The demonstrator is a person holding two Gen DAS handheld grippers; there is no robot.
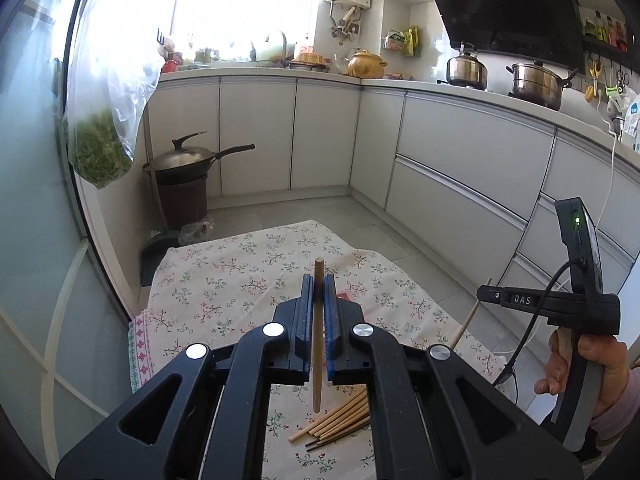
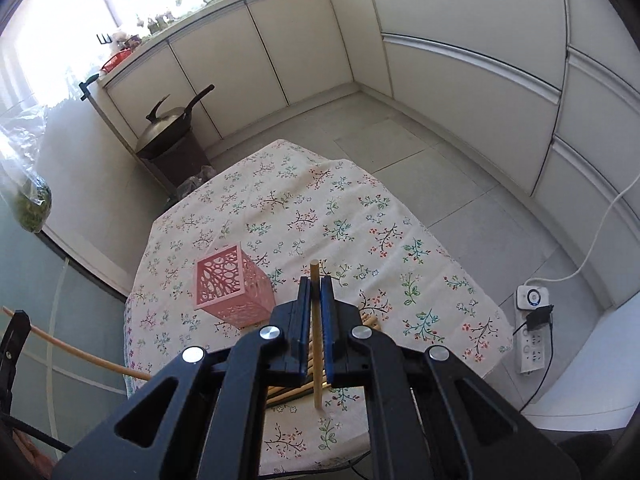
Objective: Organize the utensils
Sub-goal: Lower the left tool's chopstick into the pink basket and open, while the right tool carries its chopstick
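Currently, one chopstick (image 1: pixel 318 336) is clamped in each closed gripper (image 1: pixel 319 280); the right one (image 2: pixel 316 280) should be lowered upright into the pink holder (image 2: pixel 232 292) at 10 o'clock.

A floral tablecloth (image 1: pixel 240 276) fills the lower centre of the left view; a lidded wok (image 1: pixel 188 158) sits on a dark brown bin (image 1: pixel 182 202) at centre left; a clear plastic bag of greens (image 1: pixel 105 120) hangs at upper left; a yellow clay pot (image 1: pixel 365 64) stands on the counter at top centre; a steel kettle (image 1: pixel 466 68) and steel stockpot (image 1: pixel 536 84) sit upper right under the black range hood (image 1: pixel 504 4); in the right view a white power strip (image 2: pixel 532 330) lies on the floor at lower right.
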